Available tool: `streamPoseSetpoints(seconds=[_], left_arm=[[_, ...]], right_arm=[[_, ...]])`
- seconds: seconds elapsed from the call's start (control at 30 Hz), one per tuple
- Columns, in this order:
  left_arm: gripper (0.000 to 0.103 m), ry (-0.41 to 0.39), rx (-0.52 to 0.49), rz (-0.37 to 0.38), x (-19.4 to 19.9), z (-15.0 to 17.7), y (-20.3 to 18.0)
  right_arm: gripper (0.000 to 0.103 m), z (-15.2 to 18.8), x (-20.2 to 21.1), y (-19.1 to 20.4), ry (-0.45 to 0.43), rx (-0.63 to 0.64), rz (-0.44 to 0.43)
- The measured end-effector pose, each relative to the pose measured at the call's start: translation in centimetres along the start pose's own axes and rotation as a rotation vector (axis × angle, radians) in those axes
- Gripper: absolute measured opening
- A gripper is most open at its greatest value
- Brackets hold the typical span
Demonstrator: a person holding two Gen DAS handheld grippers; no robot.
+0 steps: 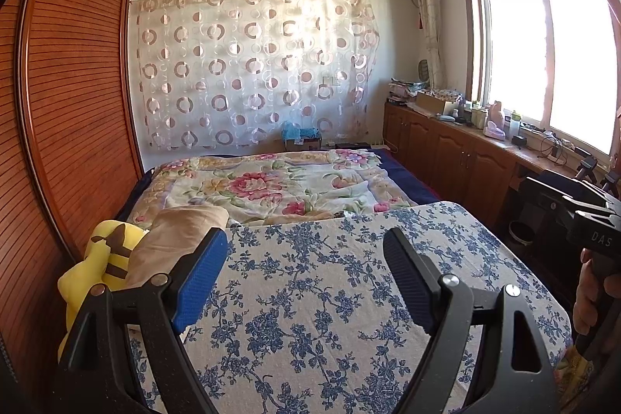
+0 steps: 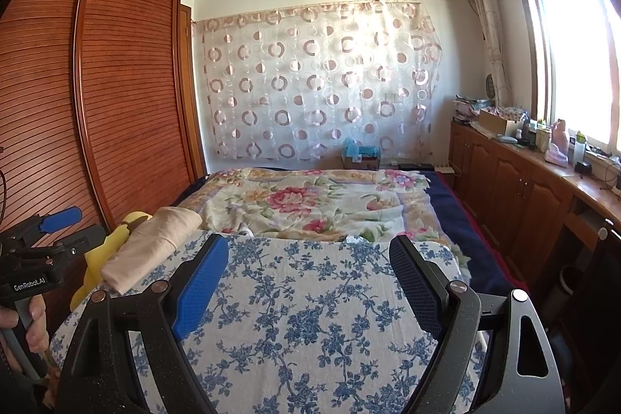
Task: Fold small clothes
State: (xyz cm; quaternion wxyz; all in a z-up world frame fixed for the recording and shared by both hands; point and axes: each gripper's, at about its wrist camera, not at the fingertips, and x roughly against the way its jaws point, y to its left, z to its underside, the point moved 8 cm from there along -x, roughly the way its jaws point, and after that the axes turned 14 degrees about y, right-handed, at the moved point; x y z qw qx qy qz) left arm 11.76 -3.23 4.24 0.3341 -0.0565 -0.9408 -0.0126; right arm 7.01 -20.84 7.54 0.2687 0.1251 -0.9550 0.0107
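Observation:
A folded beige garment lies at the far left edge of the blue-flowered work surface, partly on a yellow plush toy. It also shows in the right wrist view. My left gripper is open and empty, held above the surface, right of the garment. My right gripper is open and empty above the same surface. Each gripper shows at the edge of the other's view: the right one, the left one. No unfolded clothes are in view.
A bed with a floral quilt lies beyond the surface. A slatted wooden wardrobe stands at the left. A low cabinet row with clutter runs under the window at the right. A dark bin stands beside the surface.

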Motion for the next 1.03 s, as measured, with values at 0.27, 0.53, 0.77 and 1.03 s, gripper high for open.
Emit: streamPoseSetpoints(seconds=[0.27, 0.53, 0.77, 1.03], left_arm=[[0.083, -0.001, -0.001, -0.001, -0.04, 0.17, -0.05], [0.083, -0.002, 0.001, -0.001, -0.04, 0.21, -0.05], [0.083, -0.002, 0.0, 0.001, -0.07, 0.27, -0.04], [0.083, -0.003, 0.0, -0.001, 0.01, 0.26, -0.06]], right_arm=[[0.086, 0.06, -0.16, -0.06, 0.002, 0.0, -0.001], [0.086, 0.11, -0.18, -0.04, 0.002, 0.001, -0.002], [0.086, 0.16, -0.2, -0.09, 0.001, 0.002, -0.002], [0.086, 0.22, -0.27, -0.11, 0.0, -0.002, -0.002]])
